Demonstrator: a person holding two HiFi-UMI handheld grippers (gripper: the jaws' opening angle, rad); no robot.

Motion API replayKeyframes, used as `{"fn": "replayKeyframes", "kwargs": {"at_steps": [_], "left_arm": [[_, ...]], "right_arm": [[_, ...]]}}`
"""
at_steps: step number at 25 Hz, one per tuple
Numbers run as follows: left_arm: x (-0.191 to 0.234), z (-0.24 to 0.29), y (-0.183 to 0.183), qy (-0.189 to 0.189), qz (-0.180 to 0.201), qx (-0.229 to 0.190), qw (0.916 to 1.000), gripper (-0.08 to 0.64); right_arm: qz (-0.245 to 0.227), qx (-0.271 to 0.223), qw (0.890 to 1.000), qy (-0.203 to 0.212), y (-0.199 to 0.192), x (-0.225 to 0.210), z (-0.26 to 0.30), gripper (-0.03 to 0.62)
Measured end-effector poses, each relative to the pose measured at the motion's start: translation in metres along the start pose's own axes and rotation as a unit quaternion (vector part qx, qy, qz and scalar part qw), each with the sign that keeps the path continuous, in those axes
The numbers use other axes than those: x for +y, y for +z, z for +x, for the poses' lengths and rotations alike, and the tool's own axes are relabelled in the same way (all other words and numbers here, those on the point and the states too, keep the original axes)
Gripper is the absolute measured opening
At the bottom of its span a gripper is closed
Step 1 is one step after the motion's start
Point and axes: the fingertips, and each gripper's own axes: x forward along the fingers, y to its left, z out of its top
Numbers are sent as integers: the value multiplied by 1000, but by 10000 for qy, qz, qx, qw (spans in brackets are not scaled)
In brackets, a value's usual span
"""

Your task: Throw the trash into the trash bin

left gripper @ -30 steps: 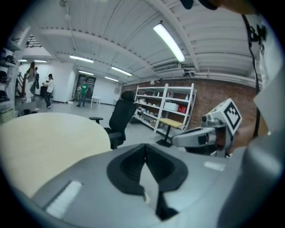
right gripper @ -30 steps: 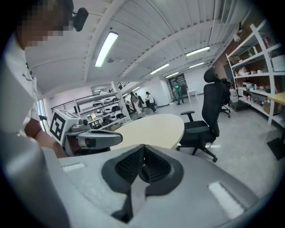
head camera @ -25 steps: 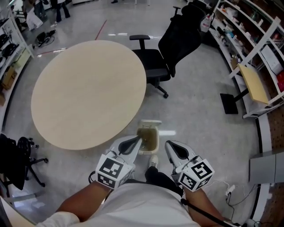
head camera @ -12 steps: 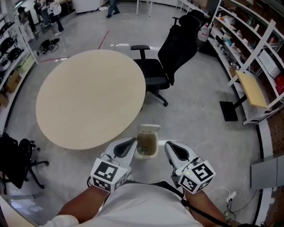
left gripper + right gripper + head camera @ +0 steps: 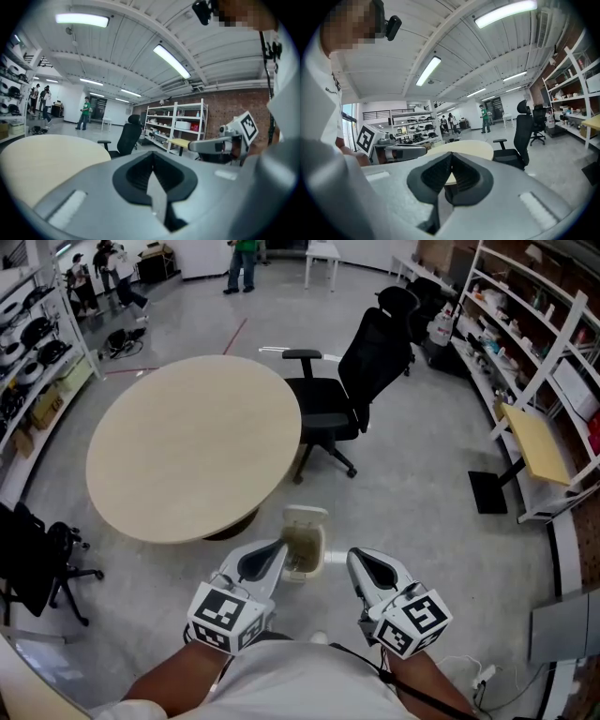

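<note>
Left gripper (image 5: 279,547): jaws lying pressed together, clamping nothing, pointing forward and slightly down, just left of the bin.
Right gripper (image 5: 355,556): jaws likewise meeting tip to tip, carrying nothing, hovering just right of the bin.
Trash bin (image 5: 322,549): standing on the floor (image 5: 422,484) between the two grippers and a little ahead of them, near the edge of the round table (image 5: 192,446).
Lid (image 5: 306,516): standing tipped up at the far side, leaving the mouth open.
Trash: showing nowhere as a loose piece, neither on the tabletop nor on the floor nearby; brownish inside of the bin looking like a liner or contents, impossible to tell which.
Handling: judging the bin as small, thin-walled and probably light, so tipping or sliding easily if nudged; mouth being open already, needing no grip on the lid.
Where to take hold: nothing calling for a hold at present; a rim edge looking the firmest spot on the bin if shifting it.
Surroundings: office chair (image 5: 361,371) sitting beyond the table, shelves (image 5: 544,352) running along the right.
</note>
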Motion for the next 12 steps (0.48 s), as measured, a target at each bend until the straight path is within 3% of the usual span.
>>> {"fn": "replayKeyframes", "kwargs": {"at_steps": [7, 12], "left_arm": [[-45, -1, -9, 133, 24, 22, 9999, 9], [-49, -6, -14, 463, -73, -93, 9989, 9]], "right_arm": [[53, 8, 9999, 164, -11, -11, -37, 2], [-54, 41, 9993, 364, -16, -11, -48, 3]]}}
